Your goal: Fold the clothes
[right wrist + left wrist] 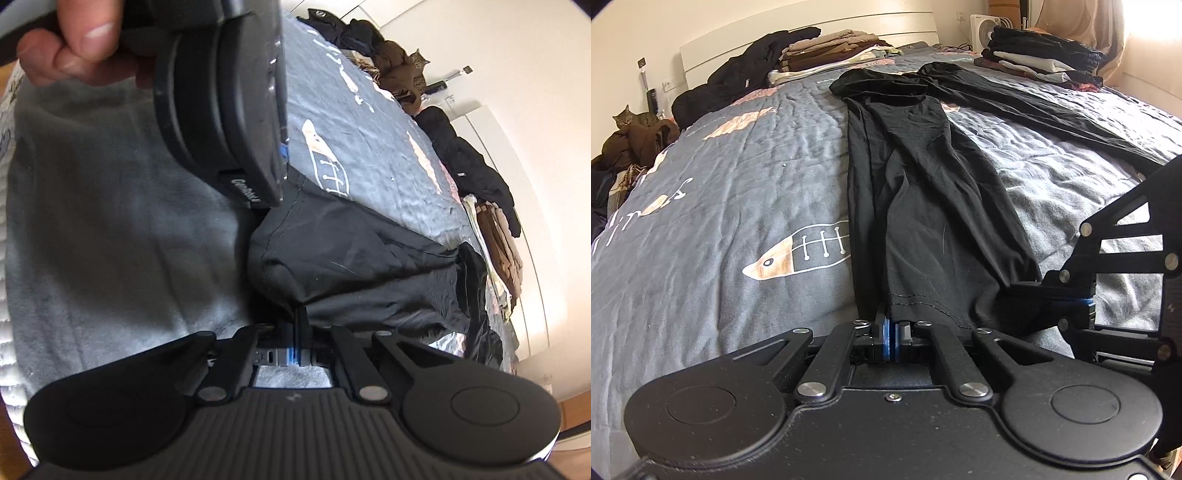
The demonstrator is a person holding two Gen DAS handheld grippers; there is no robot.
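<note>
White script runs across the grey bedspread [731,177] but is too warped to read, and partial lettering on the left tool's body in the right wrist view is illegible. The black garment [923,177] lies on the bed, its long axis running from the near hem toward the headboard [812,22], with 1 sleeve [1052,110] angled to the right. The left tongs [891,332] are pressed together on the hem's left part. The right tongs [298,343] pinch its right corner. 2 folded stacks [1041,59] sit beyond.
</note>
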